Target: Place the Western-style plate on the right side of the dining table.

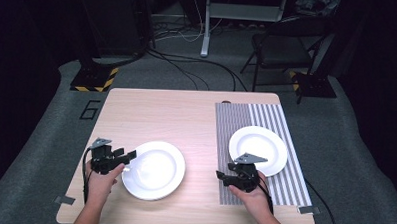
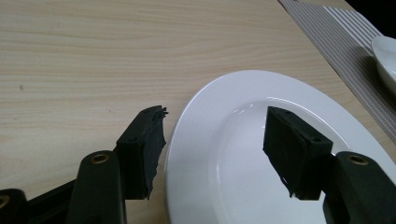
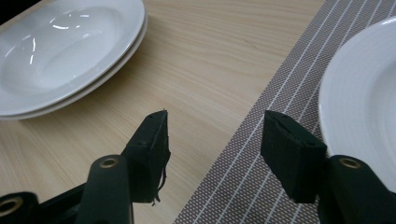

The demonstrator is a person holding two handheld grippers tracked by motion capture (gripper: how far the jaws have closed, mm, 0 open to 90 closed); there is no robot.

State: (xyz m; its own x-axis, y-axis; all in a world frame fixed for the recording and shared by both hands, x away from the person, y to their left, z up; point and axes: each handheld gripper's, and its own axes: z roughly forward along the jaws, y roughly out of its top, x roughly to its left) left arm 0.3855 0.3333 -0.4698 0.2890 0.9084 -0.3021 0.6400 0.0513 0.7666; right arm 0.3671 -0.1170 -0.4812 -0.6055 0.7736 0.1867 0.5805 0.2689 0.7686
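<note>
A white plate (image 1: pixel 153 169) lies on the wooden table (image 1: pixel 161 110) at the front left; the right gripper view shows it as a stack of two plates (image 3: pixel 65 51). My left gripper (image 1: pixel 130 155) is open at its left rim. In the left gripper view its jaws (image 2: pixel 215 144) straddle that rim (image 2: pixel 187 121), one over the wood and one over the plate, neither touching it. A second white plate (image 1: pixel 258 146) rests on a grey striped placemat (image 1: pixel 286 120). My right gripper (image 1: pixel 219 176) is open and empty just left of that plate (image 3: pixel 364 93), over the placemat's left edge (image 3: pixel 243 177).
The placemat (image 2: pixel 327 28) covers the table's right side. The bare wood between the two plates (image 3: pixel 210 60) has nothing on it. Beyond the table's far edge are cables on the floor (image 1: pixel 188 66), a folding chair (image 1: pixel 283 50) and a base with yellow-black stripes (image 1: pixel 93 81).
</note>
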